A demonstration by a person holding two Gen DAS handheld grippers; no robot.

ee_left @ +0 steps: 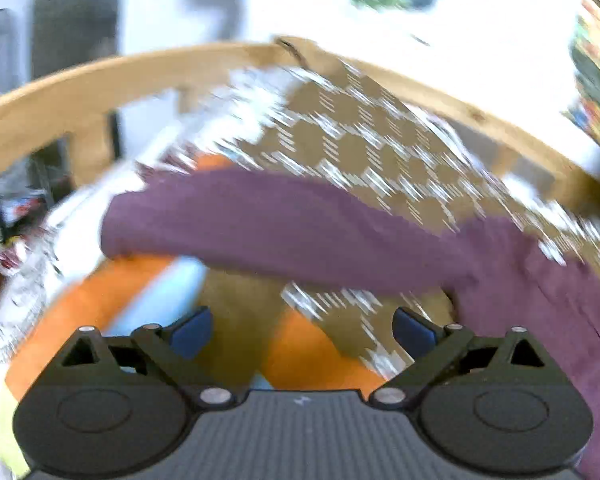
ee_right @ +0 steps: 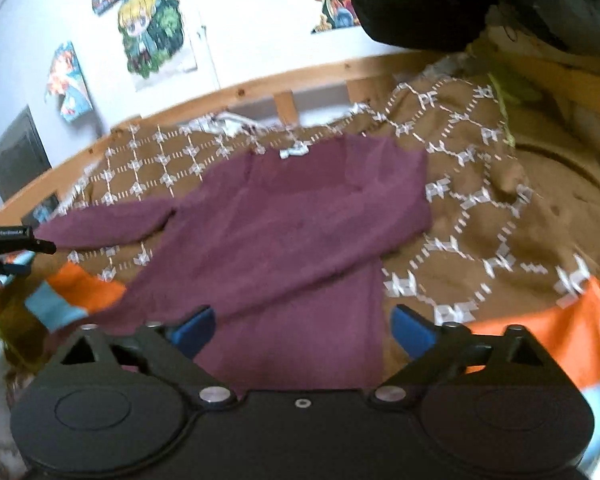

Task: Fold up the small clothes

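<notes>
Sweater [ee_right: 284,216] lay spread flat on the brown patterned bedspread [ee_right: 472,208], one sleeve [ee_right: 108,224] stretched out sideways. Both the left gripper [ee_left: 302,330] and right gripper [ee_right: 302,328] stood wide, holding nothing. It looked like the laying-out step; next, I judged, that sleeve needed pinching and folding across the body.

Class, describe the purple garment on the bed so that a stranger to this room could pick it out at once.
Start at the wooden bed rail below the cartoon posters. On the brown blanket with white hexagon lines lies a plum-purple long-sleeved knitted sweater, spread flat, one sleeve stretched out sideways. It is the only purple item; the neighbouring cloth is orange and light blue.
</notes>
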